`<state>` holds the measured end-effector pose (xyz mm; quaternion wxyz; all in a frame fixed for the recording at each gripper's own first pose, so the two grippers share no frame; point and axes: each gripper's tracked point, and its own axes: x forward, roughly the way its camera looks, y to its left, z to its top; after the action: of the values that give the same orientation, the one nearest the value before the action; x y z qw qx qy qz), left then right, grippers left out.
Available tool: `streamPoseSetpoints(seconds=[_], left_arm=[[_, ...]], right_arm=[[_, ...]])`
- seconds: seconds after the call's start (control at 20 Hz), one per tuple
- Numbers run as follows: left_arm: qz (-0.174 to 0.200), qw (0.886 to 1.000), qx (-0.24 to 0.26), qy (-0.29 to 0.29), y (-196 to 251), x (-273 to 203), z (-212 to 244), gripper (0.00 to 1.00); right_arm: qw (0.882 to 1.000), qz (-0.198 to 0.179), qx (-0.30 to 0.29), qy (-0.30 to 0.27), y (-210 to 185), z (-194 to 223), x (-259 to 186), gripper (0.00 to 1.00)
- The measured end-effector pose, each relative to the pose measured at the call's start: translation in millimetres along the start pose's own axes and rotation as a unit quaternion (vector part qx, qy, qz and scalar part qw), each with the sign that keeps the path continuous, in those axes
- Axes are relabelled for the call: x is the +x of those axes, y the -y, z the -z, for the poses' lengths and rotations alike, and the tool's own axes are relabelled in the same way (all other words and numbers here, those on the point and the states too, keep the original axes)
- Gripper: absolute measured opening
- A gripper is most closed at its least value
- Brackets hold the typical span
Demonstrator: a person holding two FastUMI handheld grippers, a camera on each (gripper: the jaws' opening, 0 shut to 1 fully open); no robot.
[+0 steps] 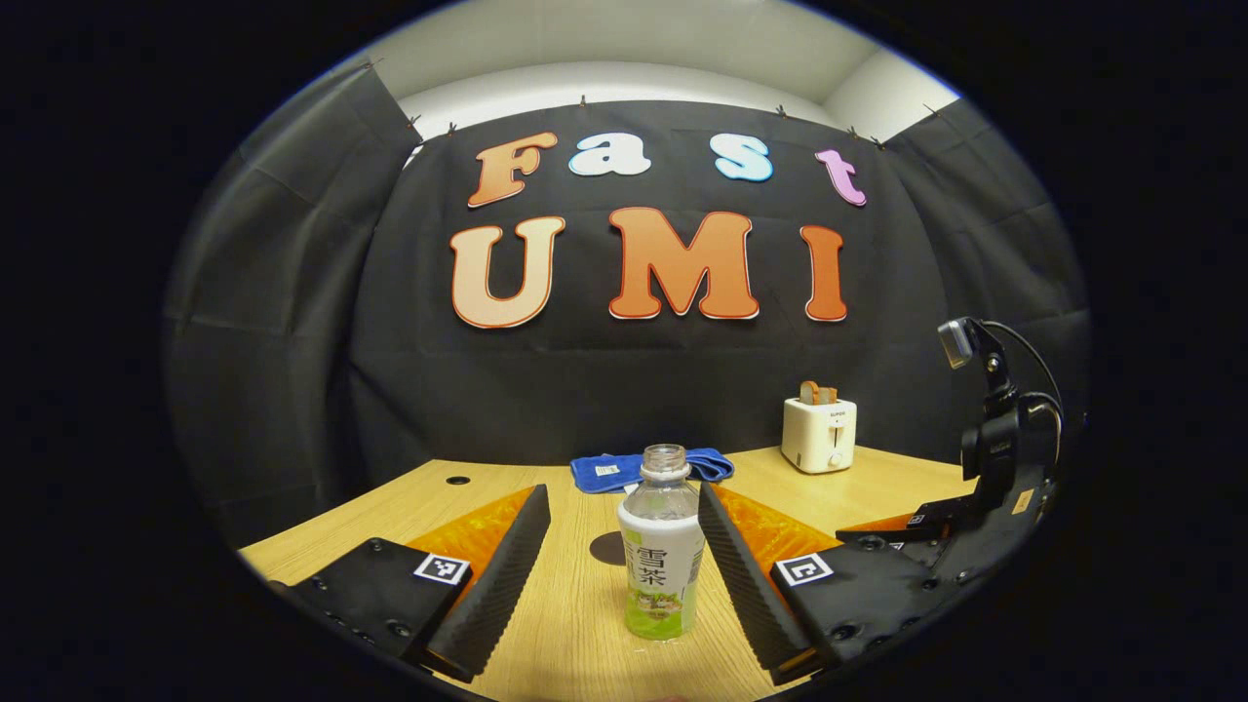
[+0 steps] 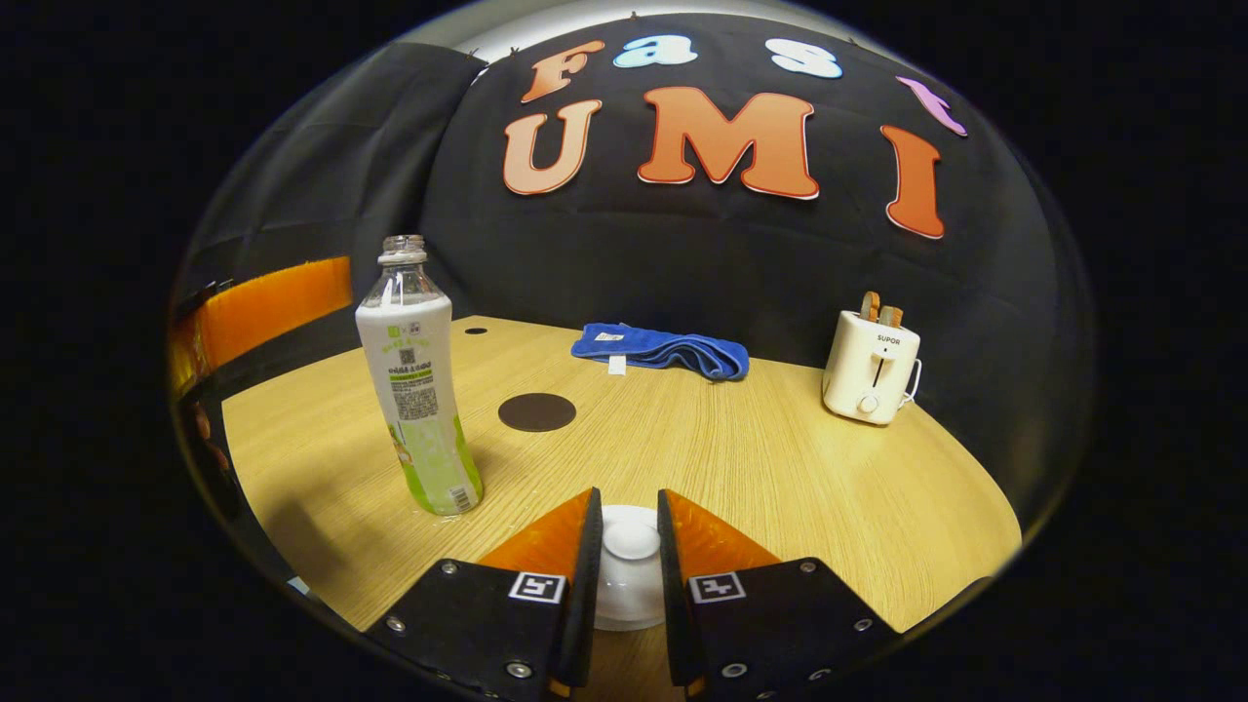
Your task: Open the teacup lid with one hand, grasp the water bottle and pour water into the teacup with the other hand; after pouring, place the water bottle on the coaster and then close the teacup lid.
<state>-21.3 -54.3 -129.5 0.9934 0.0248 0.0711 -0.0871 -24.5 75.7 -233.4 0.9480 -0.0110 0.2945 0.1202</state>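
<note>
Your left gripper [image 1: 624, 546] is spread wide around the uncapped water bottle [image 1: 661, 546], centre frame. Your right gripper [image 2: 629, 546] pinches the teacup lid [image 2: 630, 570]'s knob, bottom centre. Coaster [image 2: 536, 411] lies beyond.

We see a light wooden table [image 2: 760, 468] with fine grain lines. On it, the water bottle [image 2: 417, 380] is clear at its neck, with a white label fading to green at the base. Just behind the bottle lies a dark brown round coaster [image 2: 536, 411]. Farther behind the bottle we see a bright blue towel [image 2: 663, 349] with a small white tag, and to its right a cream toaster [image 2: 870, 378]. Right of the bottle sits the white teacup lid [image 2: 630, 565].
</note>
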Motion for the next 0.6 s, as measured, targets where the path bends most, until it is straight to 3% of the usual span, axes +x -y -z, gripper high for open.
streamPoseSetpoints(seconds=[0.3,0.45,0.6], left_arm=[[0.02,1.0,-0.016,-0.014,11,6,13,0.98],[0.029,0.999,-0.031,-0.03,15,9,26,0.98],[0.04,0.997,-0.038,-0.06,21,15,48,0.99]], right_arm=[[1.0,-0.009,0.01,0.002,0,-3,1,0.18],[0.999,-0.021,0.031,0.006,1,-8,-1,0.17],[0.999,-0.008,0.043,0.014,13,-15,-5,0.17]])
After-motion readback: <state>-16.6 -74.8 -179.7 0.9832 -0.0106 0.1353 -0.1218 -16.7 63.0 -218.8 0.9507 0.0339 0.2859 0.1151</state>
